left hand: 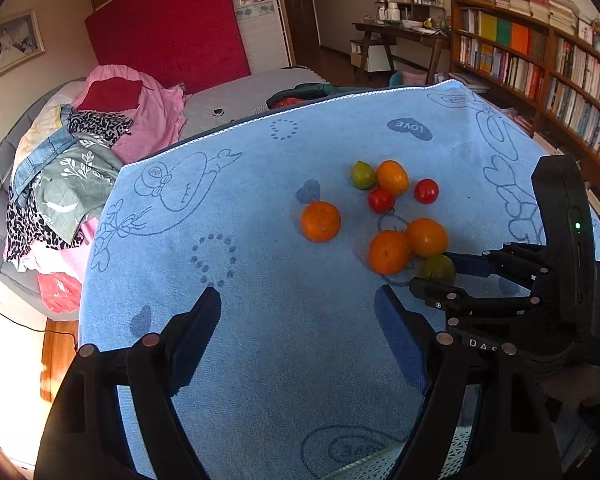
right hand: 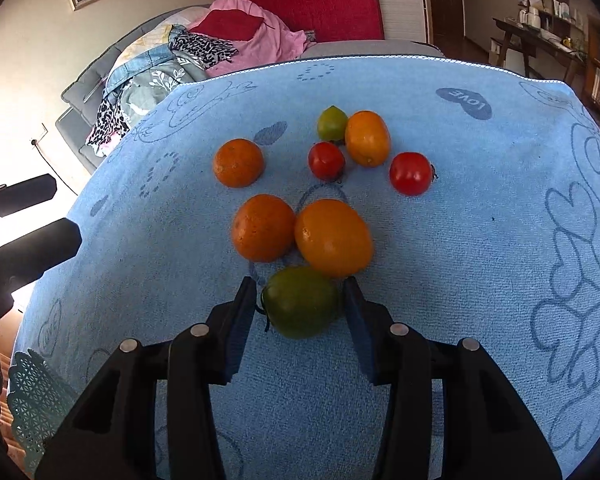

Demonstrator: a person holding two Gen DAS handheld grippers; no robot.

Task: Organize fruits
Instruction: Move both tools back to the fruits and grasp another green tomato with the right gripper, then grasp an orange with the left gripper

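On blue towel (right hand: pixel 460 280), right hand-held gripper (right hand: pixel 300 308) clasps green tomato (right hand: pixel 300 306).

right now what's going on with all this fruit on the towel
A person is sorting fruit on a blue towel with two handheld grippers. The right gripper has its fingers around the near green tomato; whether the pads press on it yet is unclear. The left gripper hovers open and empty. Oranges, two red tomatoes and a second green tomato lie untouched.

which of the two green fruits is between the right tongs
The larger green fruit at the near edge of the cluster, touching the big orange fruit. The smaller green one sits at the far end.
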